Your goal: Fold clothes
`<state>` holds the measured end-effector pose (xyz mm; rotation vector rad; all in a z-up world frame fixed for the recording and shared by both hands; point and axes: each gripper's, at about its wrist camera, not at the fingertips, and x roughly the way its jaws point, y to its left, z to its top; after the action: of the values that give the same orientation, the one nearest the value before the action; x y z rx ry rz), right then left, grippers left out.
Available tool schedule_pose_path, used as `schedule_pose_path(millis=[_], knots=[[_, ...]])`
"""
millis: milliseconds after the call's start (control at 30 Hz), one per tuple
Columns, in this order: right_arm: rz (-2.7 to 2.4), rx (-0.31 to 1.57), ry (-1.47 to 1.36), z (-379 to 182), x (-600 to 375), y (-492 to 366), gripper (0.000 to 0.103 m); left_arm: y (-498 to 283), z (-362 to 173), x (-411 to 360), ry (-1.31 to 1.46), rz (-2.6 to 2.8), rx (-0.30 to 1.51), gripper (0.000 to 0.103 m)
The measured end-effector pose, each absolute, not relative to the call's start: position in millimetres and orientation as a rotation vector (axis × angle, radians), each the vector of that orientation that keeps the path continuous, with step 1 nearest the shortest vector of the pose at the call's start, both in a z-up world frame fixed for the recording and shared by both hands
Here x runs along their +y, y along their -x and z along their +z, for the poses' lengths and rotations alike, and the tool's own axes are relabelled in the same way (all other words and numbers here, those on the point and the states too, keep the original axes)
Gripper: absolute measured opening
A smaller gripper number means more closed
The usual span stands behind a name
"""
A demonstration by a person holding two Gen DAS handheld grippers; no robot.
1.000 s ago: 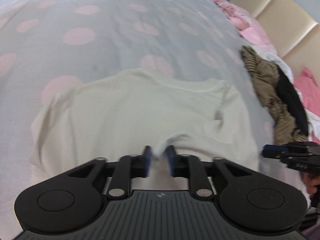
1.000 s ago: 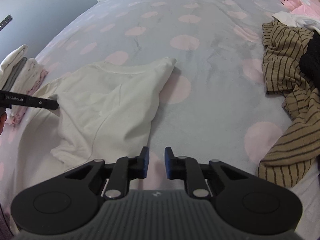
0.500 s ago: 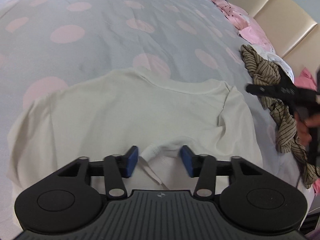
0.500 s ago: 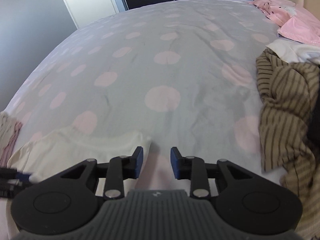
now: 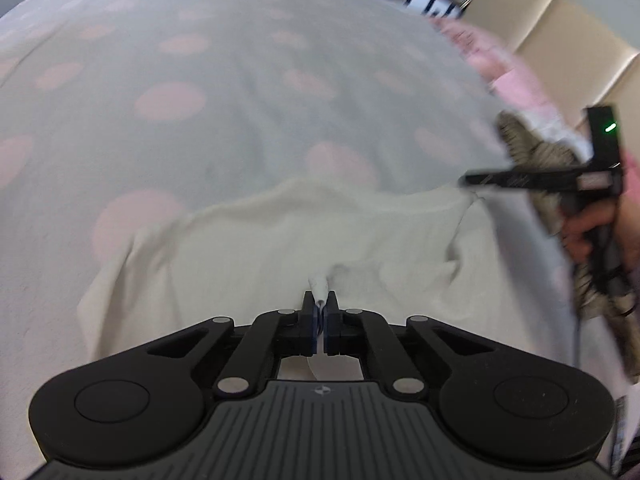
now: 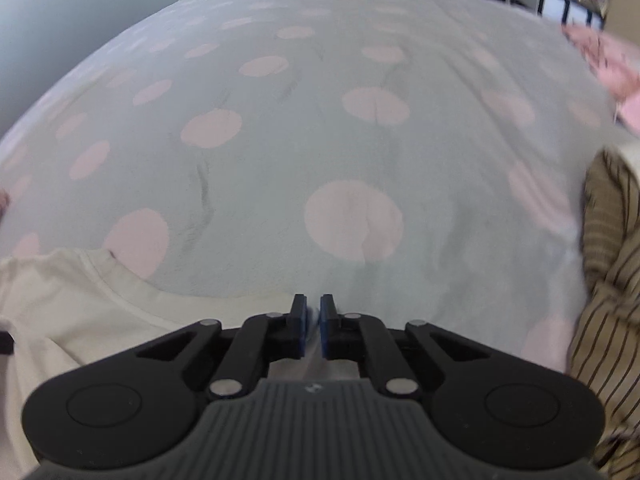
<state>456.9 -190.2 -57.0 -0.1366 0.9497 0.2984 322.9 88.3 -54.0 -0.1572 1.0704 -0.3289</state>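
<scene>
A cream T-shirt (image 5: 280, 248) is lying spread on the bed cover (image 5: 240, 120), which is grey w/ pink dots. In the left wrist view the shirt is filling the lower middle of the picture, its far edge w/ the neckline is pointing away from the camera, and some wrinkles are showing on its right part.

The left gripper (image 5: 319, 308) is pointing down at the near edge of the shirt. Its jaws are clenched together, and a small white fold of the cloth is sticking out just in front of the blue pads, so it is pinching the hem of the shirt.

The right gripper (image 6: 313, 312) is sitting at the far right corner of the shirt, approx. where the cream cloth is ending and the bed cover is beginning. Its jaws are also pressed nearly together, w/ a thin bit of pale cloth between the pads, so it is gripping the shirt edge there. In the left wrist view this same gripper is appearing from the side, at the right, w/ a person's hand (image 5: 592, 228) around its handle and a green light shining on it.

A brown striped garment (image 6: 608, 280) is lying at the right of the bed, near the shirt but apart from it. Pink clothes (image 6: 612, 68) are lying farther back, blurred.
</scene>
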Motion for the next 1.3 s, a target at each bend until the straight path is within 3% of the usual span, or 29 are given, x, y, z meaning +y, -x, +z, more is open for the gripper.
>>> schedule_pose_path(millis=[133,233,267,300,333,400,500,533,567,600,700,1000,1133,1300], knots=[[0.195,0.927,0.172,-57,-206,-461,0.0,-316,-64,96,0.221,-0.345,1.049,0.002],[0.224,0.919,0.062,-49,-225,-453,0.007,-314,-62,104,0.249,-0.34,1.022,0.017],[0.241,0.919,0.034,-46,-228,-450,0.012,-314,-60,105,0.25,-0.34,1.015,0.026],[0.256,0.926,-0.001,-44,-230,-449,0.03,-314,-58,106,0.253,-0.343,1.009,0.03],[0.268,0.935,-0.035,-43,-231,-448,0.036,-314,-56,105,0.253,-0.35,1.008,0.031],[0.283,0.962,-0.097,-45,-231,-448,0.035,-313,-54,103,0.247,-0.362,1.01,0.041],[0.248,1.047,-0.144,-59,-222,-449,0.035,-313,-56,96,0.225,-0.365,1.041,0.041],[0.239,1.072,-0.157,-63,-219,-449,0.019,-312,-58,94,0.226,-0.376,1.054,0.038],[0.25,1.08,-0.182,-65,-218,-446,0.003,-311,-59,92,0.226,-0.392,1.061,0.02],[0.252,1.082,-0.192,-65,-218,-444,0.004,-310,-61,89,0.213,-0.393,1.062,0.011],[0.209,1.051,-0.118,-54,-214,-440,0.002,-310,-62,83,0.208,-0.393,1.041,0.002],[0.137,0.882,0.422,-52,-168,-440,0.0,-328,-59,60,0.207,-0.387,1.027,0.001],[0.076,0.883,0.405,-54,-190,-449,0.0,-323,-66,73,0.235,-0.391,1.038,0.001],[0.11,0.894,0.368,-45,-211,-432,0.0,-311,-62,90,0.308,-0.368,0.985,0.021]])
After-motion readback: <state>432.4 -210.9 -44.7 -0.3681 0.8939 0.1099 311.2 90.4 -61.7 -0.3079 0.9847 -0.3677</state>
